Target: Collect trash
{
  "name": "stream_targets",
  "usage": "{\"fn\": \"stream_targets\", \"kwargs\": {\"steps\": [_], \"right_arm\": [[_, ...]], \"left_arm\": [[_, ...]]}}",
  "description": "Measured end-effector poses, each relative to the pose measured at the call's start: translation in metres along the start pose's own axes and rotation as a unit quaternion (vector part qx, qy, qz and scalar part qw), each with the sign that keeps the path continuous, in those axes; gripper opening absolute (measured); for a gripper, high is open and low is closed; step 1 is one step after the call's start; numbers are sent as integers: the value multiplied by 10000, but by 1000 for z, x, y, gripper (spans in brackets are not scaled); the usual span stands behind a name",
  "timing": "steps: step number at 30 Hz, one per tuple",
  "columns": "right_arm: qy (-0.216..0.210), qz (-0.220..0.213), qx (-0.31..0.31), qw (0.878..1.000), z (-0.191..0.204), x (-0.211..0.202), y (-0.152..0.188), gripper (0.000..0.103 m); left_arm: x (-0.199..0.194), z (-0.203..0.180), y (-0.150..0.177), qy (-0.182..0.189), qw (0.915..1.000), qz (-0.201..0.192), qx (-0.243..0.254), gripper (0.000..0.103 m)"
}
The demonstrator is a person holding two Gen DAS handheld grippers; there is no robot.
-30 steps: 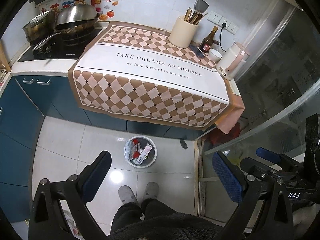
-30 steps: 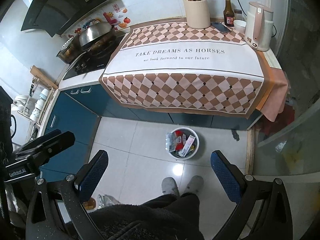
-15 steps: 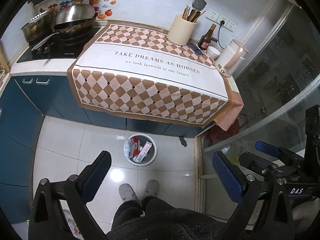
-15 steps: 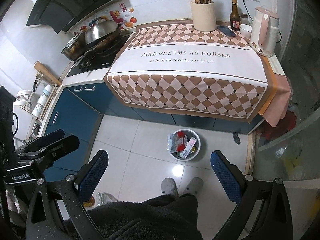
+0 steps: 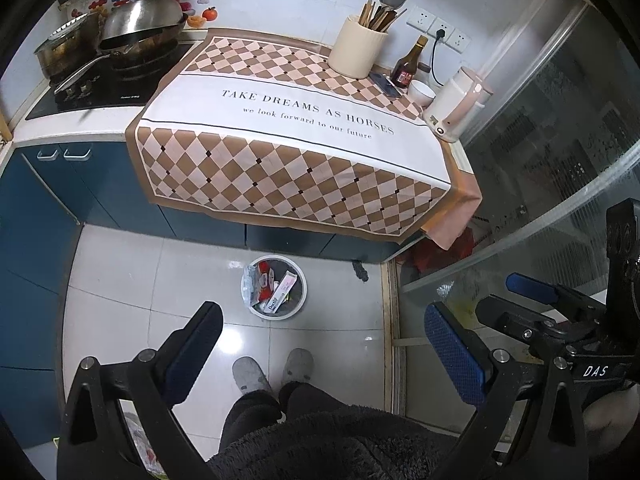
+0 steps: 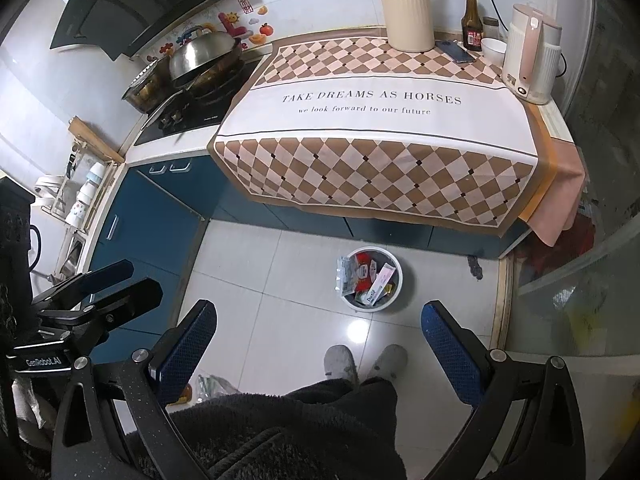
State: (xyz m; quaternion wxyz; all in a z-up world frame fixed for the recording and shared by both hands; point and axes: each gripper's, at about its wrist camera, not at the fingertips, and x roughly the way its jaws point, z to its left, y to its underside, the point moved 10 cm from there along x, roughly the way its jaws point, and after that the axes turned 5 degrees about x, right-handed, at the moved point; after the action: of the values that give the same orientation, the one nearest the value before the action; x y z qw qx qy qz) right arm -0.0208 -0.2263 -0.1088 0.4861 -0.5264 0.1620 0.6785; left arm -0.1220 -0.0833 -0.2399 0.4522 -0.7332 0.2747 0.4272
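A small white trash bin (image 5: 297, 280) stands on the tiled floor below the counter, holding several wrappers and a small white box (image 5: 282, 296); it also shows in the right wrist view (image 6: 396, 280). My left gripper (image 5: 324, 344) is open and empty, held high above the floor near the person's slippers. My right gripper (image 6: 320, 336) is open and empty at a similar height. The checked cloth (image 5: 296, 152) on the counter carries no loose trash that I can see.
On the counter stand a utensil pot (image 5: 356, 52), a sauce bottle (image 5: 408, 68), a phone (image 5: 384, 84), a bowl (image 5: 422, 90) and a kettle (image 5: 456, 108). Pans (image 5: 132, 32) sit on the hob. A glass door (image 5: 560, 168) is at the right. Blue cabinets (image 6: 152, 216) line the left.
Both grippers have drifted slightly back and up, so the counter and bin sit a little lower in view. Both stay open and empty.
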Motion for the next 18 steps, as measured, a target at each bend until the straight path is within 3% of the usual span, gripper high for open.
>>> {"fn": "stream_targets", "kwargs": {"steps": [18], "right_arm": [[-156, 136, -24, 9998, 1, 4, -1, 103]], "left_arm": [[3, -1, 2, 100, 9998, 66, -169, 103]]}}
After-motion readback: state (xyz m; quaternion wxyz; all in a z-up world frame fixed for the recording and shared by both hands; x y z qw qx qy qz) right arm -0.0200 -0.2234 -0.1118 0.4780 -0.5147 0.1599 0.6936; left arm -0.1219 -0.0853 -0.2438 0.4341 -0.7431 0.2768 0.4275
